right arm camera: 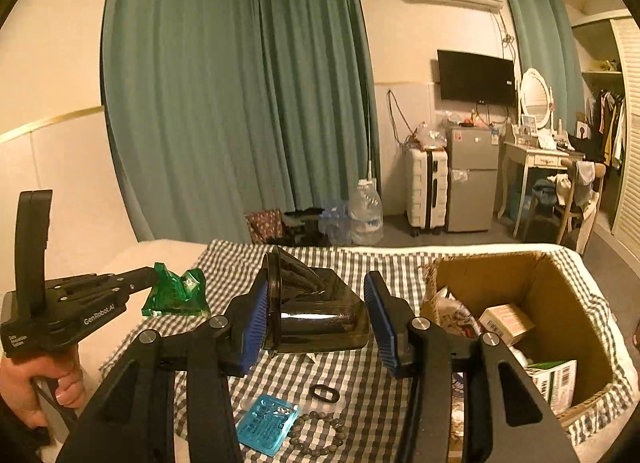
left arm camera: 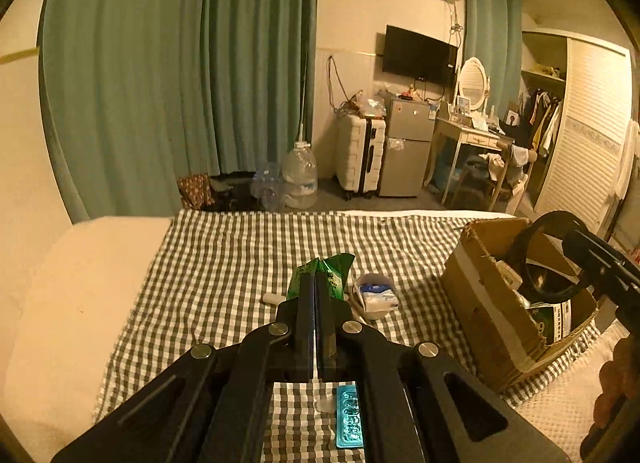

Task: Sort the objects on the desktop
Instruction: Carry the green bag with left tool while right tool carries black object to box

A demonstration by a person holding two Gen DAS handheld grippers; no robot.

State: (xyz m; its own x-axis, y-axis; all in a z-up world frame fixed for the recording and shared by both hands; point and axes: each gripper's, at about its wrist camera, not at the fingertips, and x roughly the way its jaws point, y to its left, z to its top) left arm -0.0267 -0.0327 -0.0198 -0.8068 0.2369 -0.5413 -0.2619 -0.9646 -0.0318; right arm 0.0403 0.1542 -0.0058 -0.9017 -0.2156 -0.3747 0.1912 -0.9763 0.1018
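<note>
Holding: the left gripper [left arm camera: 315, 283] has its jaws pressed together on a green packet [left arm camera: 334, 269], which sticks out ahead of the jaw tips; the packet [right arm camera: 176, 295] hangs clear of the bed in the right wrist view.
Left hand: a hand [right arm camera: 36, 387] wraps the handle behind that gripper [right arm camera: 154, 277].
Right gripper: the right gripper [right arm camera: 320, 303] has its jaws partway apart with a dark see-through container [right arm camera: 316, 319] between them; the left blue pad [right arm camera: 256, 319] lies against the container's rim, and whether the right pad touches I cannot tell.
Box: a cardboard box [right arm camera: 560, 303], to the right of the right jaws, holds small cartons and packets; in the left wrist view the box [left arm camera: 480, 295] sits right of the jaws.
Below the right jaws: a blue blister pack [right arm camera: 266, 427], a bead bracelet [right arm camera: 320, 435] and a small black ring [right arm camera: 324, 393] lie on the checked cloth [right arm camera: 360, 383].
Ahead of the left jaws: a white packet [left arm camera: 376, 295], just right of the green one, lies on the cloth over the bed [left arm camera: 80, 283].
</note>
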